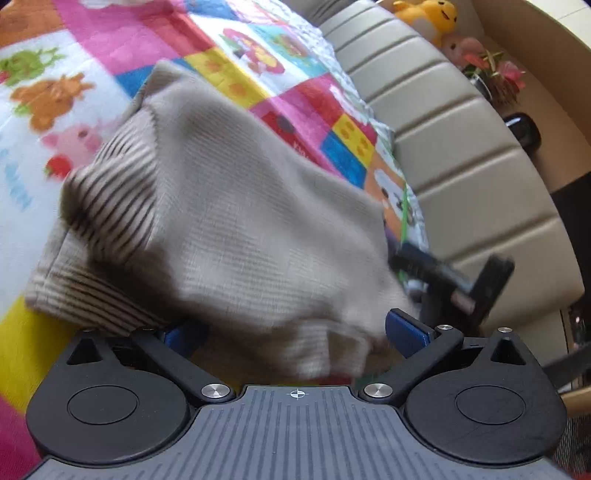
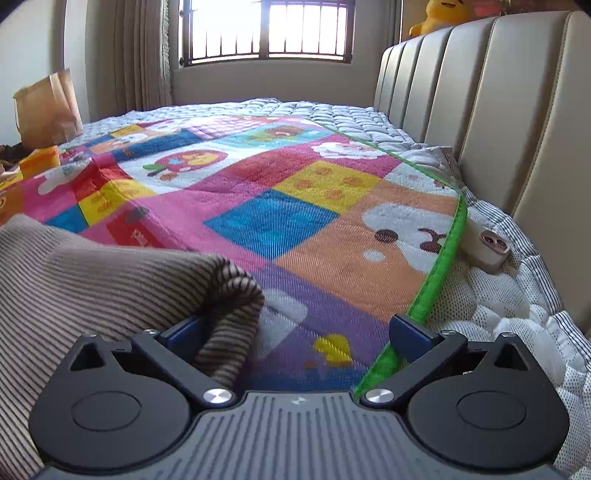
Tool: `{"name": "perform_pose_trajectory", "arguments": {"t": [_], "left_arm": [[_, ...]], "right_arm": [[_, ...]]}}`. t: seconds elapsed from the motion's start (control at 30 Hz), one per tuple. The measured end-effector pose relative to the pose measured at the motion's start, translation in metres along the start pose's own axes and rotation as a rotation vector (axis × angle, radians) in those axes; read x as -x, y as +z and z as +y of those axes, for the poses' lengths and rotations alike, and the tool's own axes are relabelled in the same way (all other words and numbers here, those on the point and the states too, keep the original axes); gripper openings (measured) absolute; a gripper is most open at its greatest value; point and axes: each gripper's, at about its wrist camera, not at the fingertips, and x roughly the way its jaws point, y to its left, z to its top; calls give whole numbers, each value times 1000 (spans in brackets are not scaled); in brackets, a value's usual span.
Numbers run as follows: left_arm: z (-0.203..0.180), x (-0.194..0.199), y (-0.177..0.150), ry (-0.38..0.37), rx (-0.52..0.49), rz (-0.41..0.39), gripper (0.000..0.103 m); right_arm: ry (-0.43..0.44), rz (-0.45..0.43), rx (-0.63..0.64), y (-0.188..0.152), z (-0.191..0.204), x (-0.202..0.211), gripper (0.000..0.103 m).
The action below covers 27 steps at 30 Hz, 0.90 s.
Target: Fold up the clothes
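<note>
Left gripper (image 1: pixel 295 334) jaws wide, beige ribbed sweater (image 1: pixel 221 206) draped between them, ungripped, blurred. Right gripper (image 2: pixel 295 334) also wide, ribbed hem (image 2: pixel 229 317) against its left finger. Sweater bunched on patchwork quilt (image 2: pixel 269 221). Likely mid-fold; next: regrasp edge, flatten.

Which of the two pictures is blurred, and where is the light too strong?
Left wrist view: the beige sweater and the background are smeared by motion blur, while the left tongs stay sharp. Right wrist view: mostly sharp; the window is overexposed to white, and the headboard curves from fisheye distortion.
</note>
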Motion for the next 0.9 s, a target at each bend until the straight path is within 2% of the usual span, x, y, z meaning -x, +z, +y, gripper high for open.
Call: {"name": "perform_pose_trajectory", "arguments": {"t": [0.2,0.37,0.5,0.57,0.67,0.7,0.8,0.83,0.9], "left_arm": [[-1,-22,54,132,-67,-71,103],[9,-42,100,314,-143,-159,103],[13,-44,105,314,-162,-167,103],[12,-38,97,310,-165,-161,103],[11,-21,76,221,-114,-121,103],[11,-15,68,186,-94,-107,103],[13,-3,46,76,-24,-48,103],[15,-2,40,49,-6,-26,103],[16,-3,34,27,-9,-20,103]], "right_arm": [[10,-44,8,-10,5,29,103],[121,-100,-10,-2,9,58,103],[231,-145,-89,10,6,72,103],[254,-154,-112,16,6,70,103],[241,-150,-131,22,6,58,103],[282,-139,-158,23,4,53,103],[476,-90,-247,24,-2,34,103],[503,-72,-259,23,-1,27,103],[474,-29,-256,19,3,10,103]]}}
